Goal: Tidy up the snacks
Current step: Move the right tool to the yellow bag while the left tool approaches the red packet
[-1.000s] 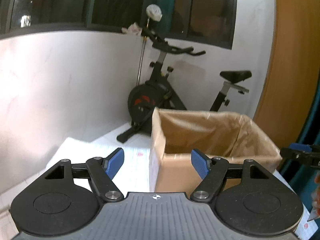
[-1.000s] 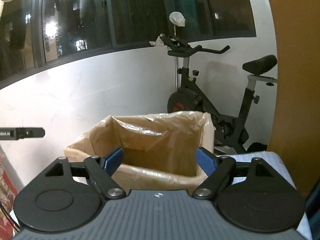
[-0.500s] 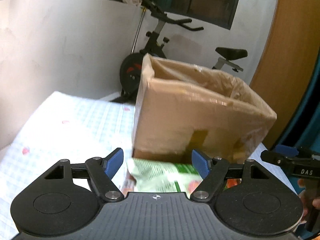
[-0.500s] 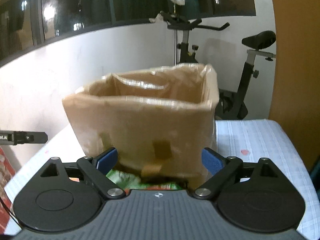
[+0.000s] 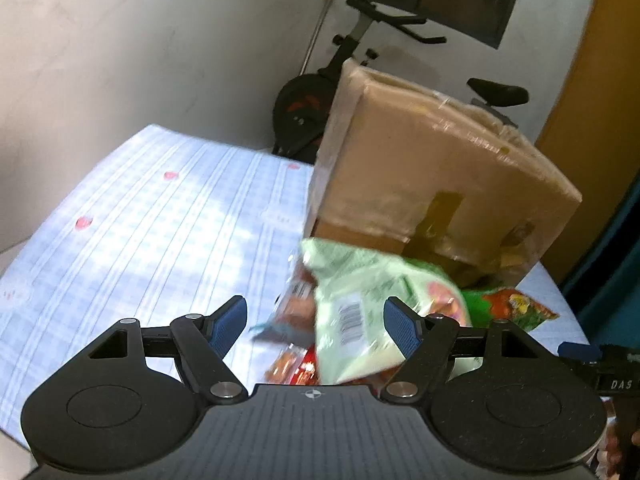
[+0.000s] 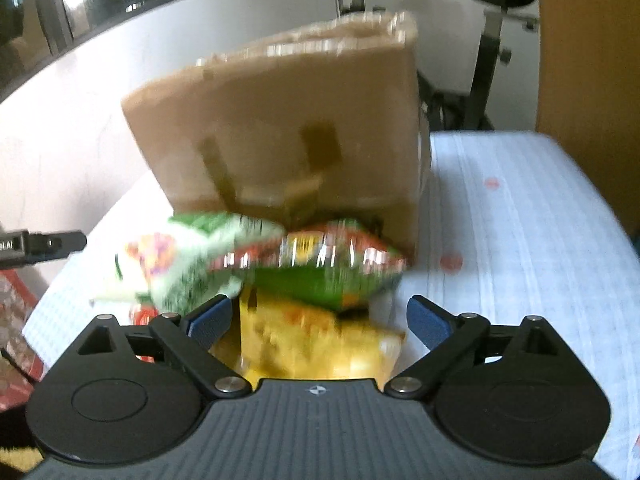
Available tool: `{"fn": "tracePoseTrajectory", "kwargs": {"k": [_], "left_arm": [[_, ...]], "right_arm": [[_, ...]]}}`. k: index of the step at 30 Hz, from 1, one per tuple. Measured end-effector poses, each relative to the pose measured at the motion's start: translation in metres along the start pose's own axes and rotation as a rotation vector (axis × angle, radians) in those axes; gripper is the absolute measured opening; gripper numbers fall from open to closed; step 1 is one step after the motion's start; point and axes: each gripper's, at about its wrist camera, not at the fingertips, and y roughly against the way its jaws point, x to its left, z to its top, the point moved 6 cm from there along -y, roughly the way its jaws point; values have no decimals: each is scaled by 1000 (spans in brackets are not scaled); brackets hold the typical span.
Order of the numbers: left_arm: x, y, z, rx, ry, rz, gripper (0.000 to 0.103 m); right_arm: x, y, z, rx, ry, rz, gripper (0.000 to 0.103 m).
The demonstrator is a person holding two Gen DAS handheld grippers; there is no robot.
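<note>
A tall cardboard box (image 5: 436, 184) lined with clear plastic stands on the checked tablecloth (image 5: 160, 216); it also shows in the right wrist view (image 6: 288, 128). Snack bags lie in a pile in front of it: a pale green bag (image 5: 360, 312) (image 6: 176, 268), a dark green and red bag (image 5: 512, 304) (image 6: 320, 268), a yellow bag (image 6: 316, 344) and orange-red packets (image 5: 296, 360). My left gripper (image 5: 316, 328) is open above the pale green bag. My right gripper (image 6: 320, 316) is open above the yellow bag.
An exercise bike (image 5: 316, 92) stands behind the table by the white wall. A wooden panel (image 5: 592, 92) is at the right. The tablecloth (image 6: 520, 240) extends to the right of the box. More red packets (image 6: 12, 320) lie at the left edge.
Both grippers have tilted down and lowered from looking into the box's top to hovering over the snack pile in front of it. Both stay open.
</note>
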Motion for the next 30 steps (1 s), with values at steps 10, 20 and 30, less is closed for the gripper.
{"fn": "tracePoseTrajectory", "kwargs": {"k": [10,20,30], "left_arm": [[21,-14,-34,128,36,44,77],[14,-27,-52,210,38,33,77],[-4,-55,-63,280,-36,40,57]], "right_arm": [[1,-29,-33,133,-30,-6,95],[-1,-27,-32,101,-46,3,82],[-1,-27,-32,91,-52,12,82]]}}
